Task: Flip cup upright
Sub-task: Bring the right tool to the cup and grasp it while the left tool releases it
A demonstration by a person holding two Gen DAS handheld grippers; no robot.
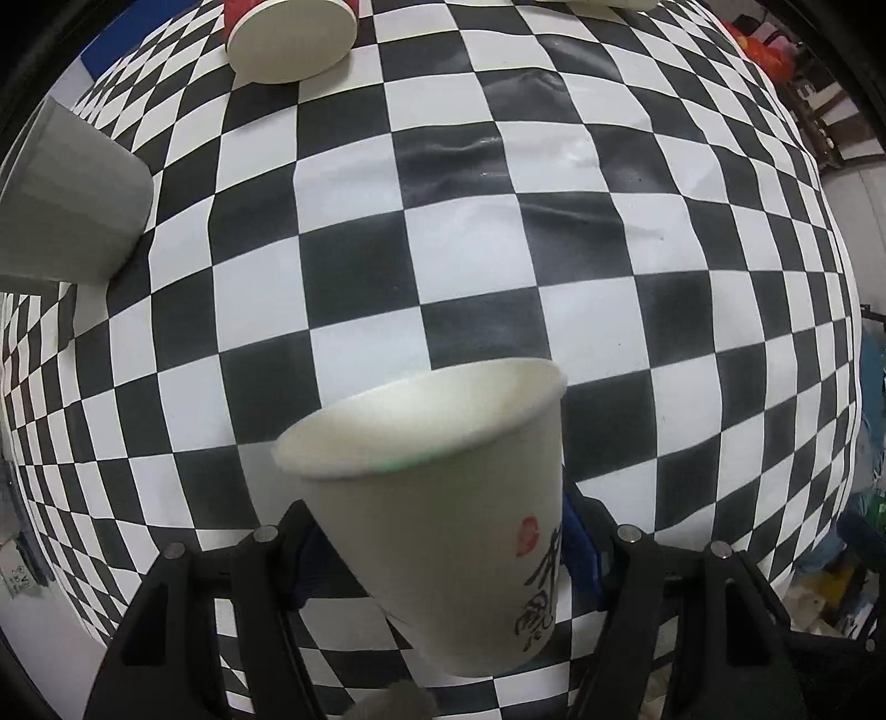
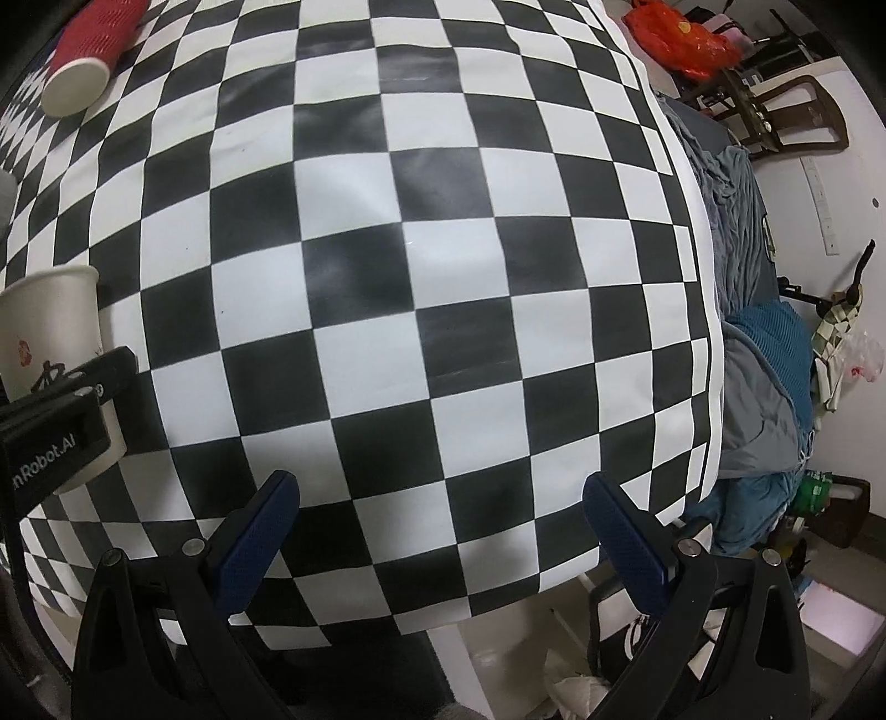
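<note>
Left wrist view: left gripper clamps white paper cup w/ black script, mouth up, slightly tilted, above checkered tablecloth; red cup on its side far left; grey cup at left. Right wrist view: right gripper spread wide, holding nothing, over cloth; white cup at left edge.

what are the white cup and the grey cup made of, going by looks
White cup: looks like matte paper, with a thin rolled rim and ink printed flat on its side. Grey cup: smooth, plain, opaque wall with a soft sheen, perhaps plastic, though coated paper can't be ruled out; its rim is out of frame.
</note>
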